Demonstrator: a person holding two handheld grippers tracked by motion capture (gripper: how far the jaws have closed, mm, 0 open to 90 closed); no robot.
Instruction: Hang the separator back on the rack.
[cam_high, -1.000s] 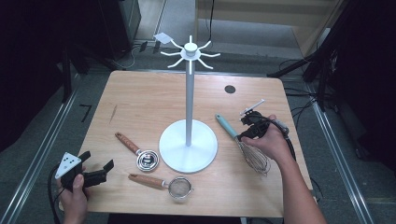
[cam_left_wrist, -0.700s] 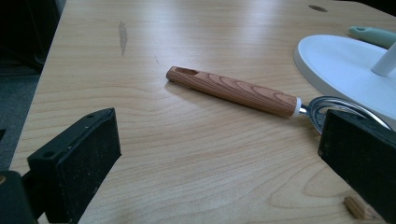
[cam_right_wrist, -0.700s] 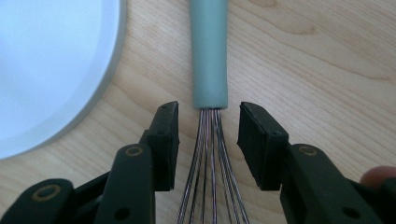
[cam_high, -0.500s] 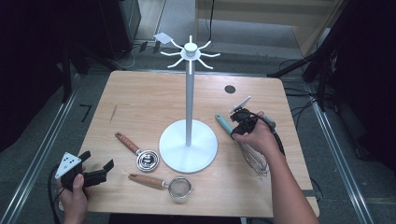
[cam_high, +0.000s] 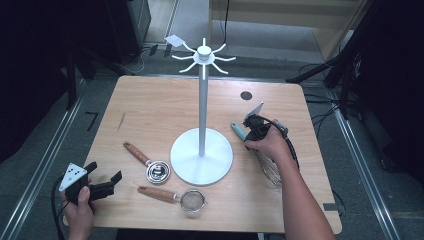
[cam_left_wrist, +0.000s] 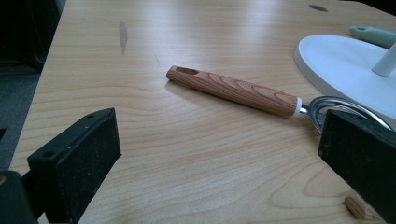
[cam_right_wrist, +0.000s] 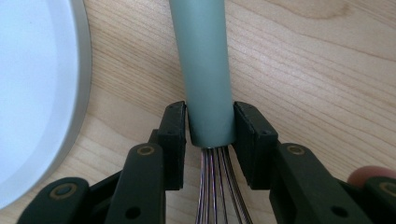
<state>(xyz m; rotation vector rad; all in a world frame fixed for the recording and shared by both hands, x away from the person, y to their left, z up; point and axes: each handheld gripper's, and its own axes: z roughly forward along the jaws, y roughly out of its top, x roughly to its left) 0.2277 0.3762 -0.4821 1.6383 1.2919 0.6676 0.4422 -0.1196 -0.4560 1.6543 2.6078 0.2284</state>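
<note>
Work in hand: picking up the whisk (cam_right_wrist: 208, 74), most likely to hang it on the white hook stand (cam_high: 202, 100).
Whisk: it lies flat on the counter (cam_high: 150, 110), just right of the stand's round base, green handle pointing away from the person.
Right gripper (cam_right_wrist: 210, 133): its jaws have just been closing; now they sit on both sides of the handle's lower end, where the wires begin, and seem to press it.
Left gripper (cam_high: 102, 186): wide open, nothing inside, resting at the near left corner.
Done: the grasp looks made.
Left: lift and hang; wooden-handled strainer (cam_high: 172, 196) and measuring cup (cam_high: 147, 162) lie untouched.
</note>
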